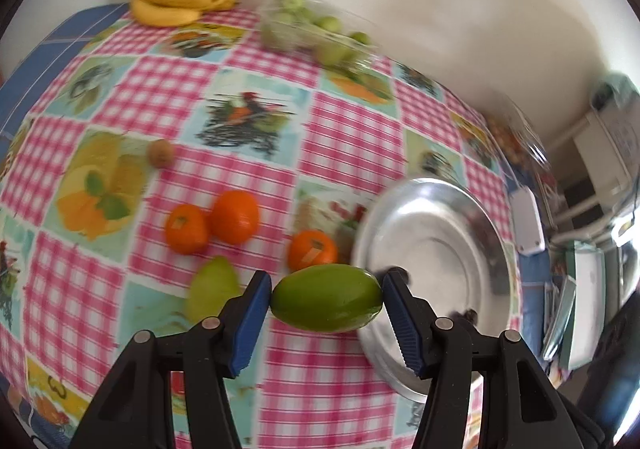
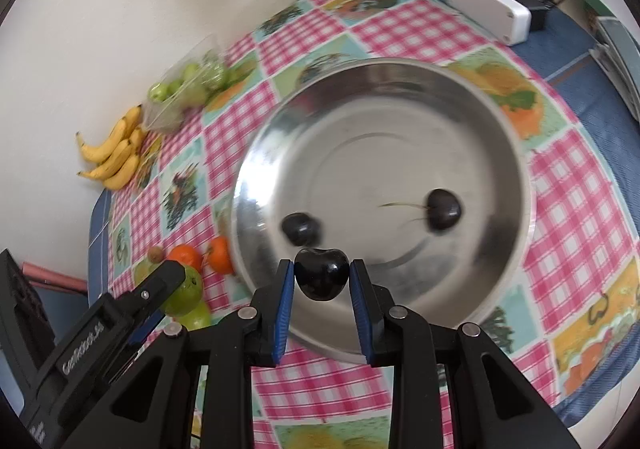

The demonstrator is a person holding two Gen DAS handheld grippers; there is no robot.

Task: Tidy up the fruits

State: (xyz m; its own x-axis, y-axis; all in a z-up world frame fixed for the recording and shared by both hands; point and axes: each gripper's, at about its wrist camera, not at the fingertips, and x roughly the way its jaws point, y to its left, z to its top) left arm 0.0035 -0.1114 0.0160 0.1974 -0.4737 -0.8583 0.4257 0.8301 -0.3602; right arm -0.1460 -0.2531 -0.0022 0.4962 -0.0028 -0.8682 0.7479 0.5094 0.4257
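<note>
Mid-carry, both loads heading for the round shiny steel bowl [image 2: 384, 185] on the checked pink-cloth desk [image 1: 256, 129]. Left claw [image 1: 326, 299] pinching an oval smooth green fruit [image 1: 326, 297], perhaps a small mango, hanging beside the bowl's near rim. Right claw [image 2: 322, 281] nipped tight on a glossy dark cherry [image 2: 322, 277], above the bowl's near edge, two more dark cherries [image 2: 444, 215] already inside. Next: over the bowl, lower, then spread the pads gently. Three orange mandarins [image 1: 234, 217] waiting on the cloth.
</note>
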